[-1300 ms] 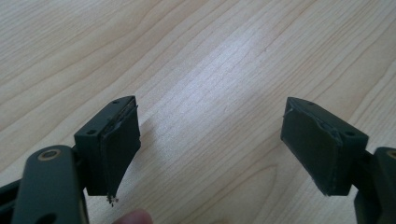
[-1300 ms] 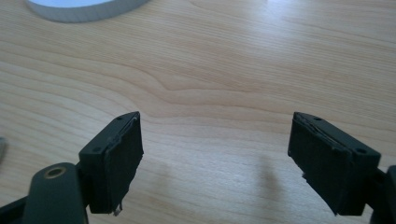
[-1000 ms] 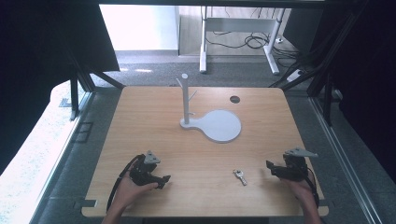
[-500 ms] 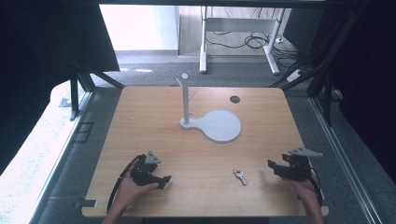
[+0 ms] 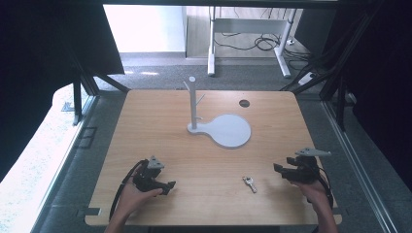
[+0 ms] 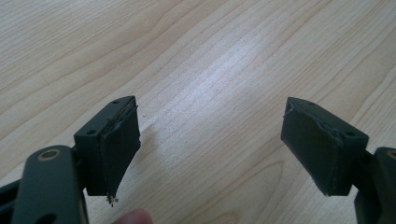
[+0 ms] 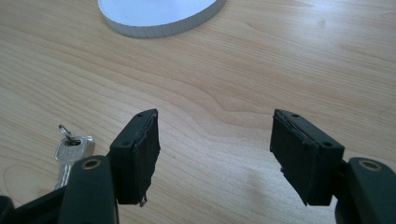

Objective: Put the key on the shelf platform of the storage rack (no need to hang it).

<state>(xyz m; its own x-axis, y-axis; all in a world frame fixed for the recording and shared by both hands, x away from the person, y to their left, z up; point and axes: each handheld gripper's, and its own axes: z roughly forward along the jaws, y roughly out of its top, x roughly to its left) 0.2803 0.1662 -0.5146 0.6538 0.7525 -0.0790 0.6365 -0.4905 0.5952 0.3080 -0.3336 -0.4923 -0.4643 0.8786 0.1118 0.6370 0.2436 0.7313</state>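
Two hand-held grippers, left (image 5: 170,186) spread wide and right (image 5: 278,168) narrowing but empty, flank a key (image 5: 249,183) on a table (image 5: 160,126).

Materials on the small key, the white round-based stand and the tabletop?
Small silver key: metal, shiny, with a wire ring. White round-based stand: probably matte plastic; faint ridges on its edge hint at 3D printing. Light wooden tabletop: wood grain, slight sheen, solid or laminate unclear.
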